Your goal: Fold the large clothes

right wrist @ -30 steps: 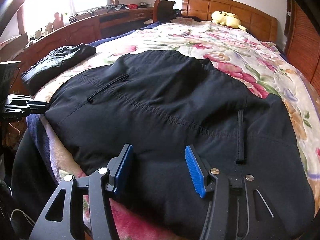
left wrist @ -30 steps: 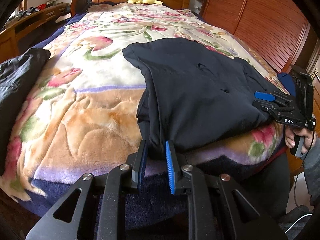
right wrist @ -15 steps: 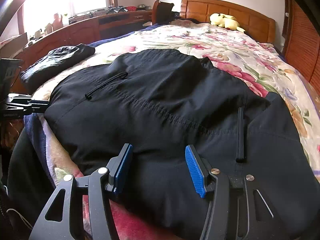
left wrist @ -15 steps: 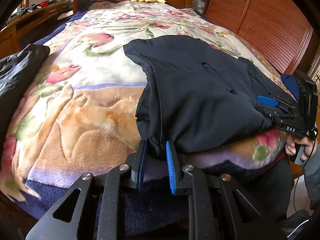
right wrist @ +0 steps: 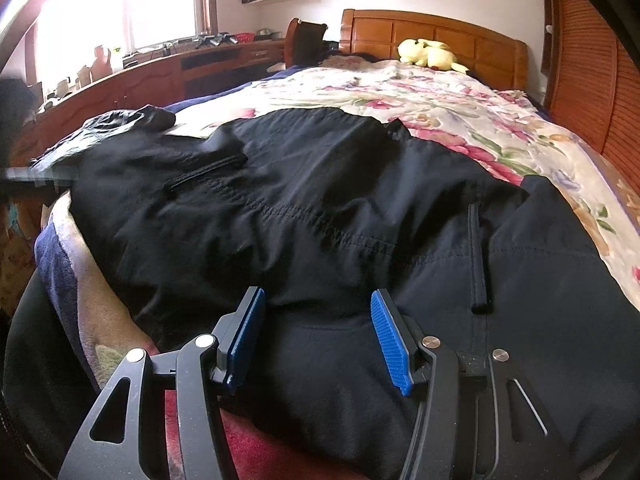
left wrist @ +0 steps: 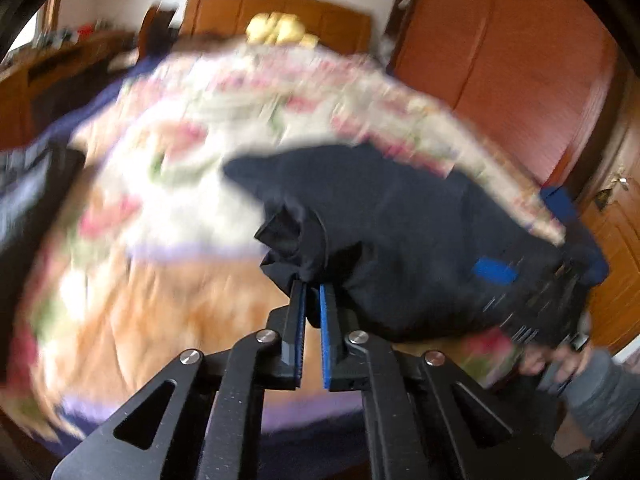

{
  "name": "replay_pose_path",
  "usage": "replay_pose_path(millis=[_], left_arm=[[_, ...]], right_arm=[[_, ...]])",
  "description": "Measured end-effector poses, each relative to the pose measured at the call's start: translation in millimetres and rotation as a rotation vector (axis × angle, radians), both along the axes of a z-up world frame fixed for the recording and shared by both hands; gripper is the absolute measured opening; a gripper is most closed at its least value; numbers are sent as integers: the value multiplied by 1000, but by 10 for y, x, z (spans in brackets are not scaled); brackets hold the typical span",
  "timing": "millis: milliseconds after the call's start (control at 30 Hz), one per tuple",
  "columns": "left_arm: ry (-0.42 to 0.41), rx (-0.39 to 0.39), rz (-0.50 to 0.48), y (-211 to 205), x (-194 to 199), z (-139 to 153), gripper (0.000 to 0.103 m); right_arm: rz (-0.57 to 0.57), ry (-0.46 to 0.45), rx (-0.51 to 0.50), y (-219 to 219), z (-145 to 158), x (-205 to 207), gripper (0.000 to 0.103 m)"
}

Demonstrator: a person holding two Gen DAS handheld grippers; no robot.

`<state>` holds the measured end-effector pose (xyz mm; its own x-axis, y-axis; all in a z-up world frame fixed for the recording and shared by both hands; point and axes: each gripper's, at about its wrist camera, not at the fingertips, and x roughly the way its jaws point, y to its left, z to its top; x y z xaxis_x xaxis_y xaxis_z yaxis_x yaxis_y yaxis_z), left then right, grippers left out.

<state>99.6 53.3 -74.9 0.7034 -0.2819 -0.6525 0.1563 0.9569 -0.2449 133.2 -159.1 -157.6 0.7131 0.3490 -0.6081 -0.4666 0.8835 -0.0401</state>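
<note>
While the left tongs pinch a bunched corner of the dark garment at the bed's near edge, lifting it, presumably to carry it over for a fold, the right tongs gape wide over the cloth nearby, gripping nothing. Spread flat on the floral blanket, the garment's long axis seems to run along the foot of the bed. Beyond sits a yellow plush toy by the headboard.
</note>
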Motion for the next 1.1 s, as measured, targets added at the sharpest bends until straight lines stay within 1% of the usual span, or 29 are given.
replay_pose_path(millis=[33,67,133,200,267,333,467,567,633,667,733,800,867,933,1000,1067,1100], left_arm=[[-42,-1,-16,-81,37,188,5],[-63,0,-38,-157,74,317,5],[-115,9,-112,-437,194,617,4],[-150,48,-179,-757,289,788,4],[-167,66,-249,-1109,404,894,4],[-171,75,-309,-1409,501,932,4],[-159,69,-424,-1971,639,933,3],[-127,30,-528,-2435,701,864,3],[-69,-25,-587,-2650,709,789,3],[-49,-33,-605,-2756,725,725,3],[-42,2,-619,-2890,683,642,3],[0,11,-631,-2963,663,522,3],[24,23,-612,-2941,647,467,3],[26,28,-598,-2879,626,475,3],[37,3,-595,-2745,594,524,4],[24,-9,-573,-2638,562,601,9],[11,-8,-561,-2573,542,652,9]], right_arm=[[-4,-2,12,-14,-3,-6,57],[-9,-3,28,-33,-8,-11,57],[-20,-7,62,-75,-8,-26,57],[-22,-7,79,-122,9,-63,57],[-27,4,110,-210,59,-100,57],[-42,5,134,-341,129,-169,57],[-168,-54,151,-834,328,-390,57],[-271,-76,160,-1347,454,-547,57],[-324,-86,149,-1653,509,-643,57],[-343,-90,134,-1769,527,-682,57],[-384,-91,110,-1971,548,-742,57],[-402,-82,101,-2051,565,-741,57],[-409,-84,99,-2091,581,-759,57],[-408,-80,109,-2070,592,-759,57],[-398,-79,123,-2059,604,-743,57],[-384,-90,125,-1965,618,-731,57],[-376,-101,123,-1919,666,-709,57]])
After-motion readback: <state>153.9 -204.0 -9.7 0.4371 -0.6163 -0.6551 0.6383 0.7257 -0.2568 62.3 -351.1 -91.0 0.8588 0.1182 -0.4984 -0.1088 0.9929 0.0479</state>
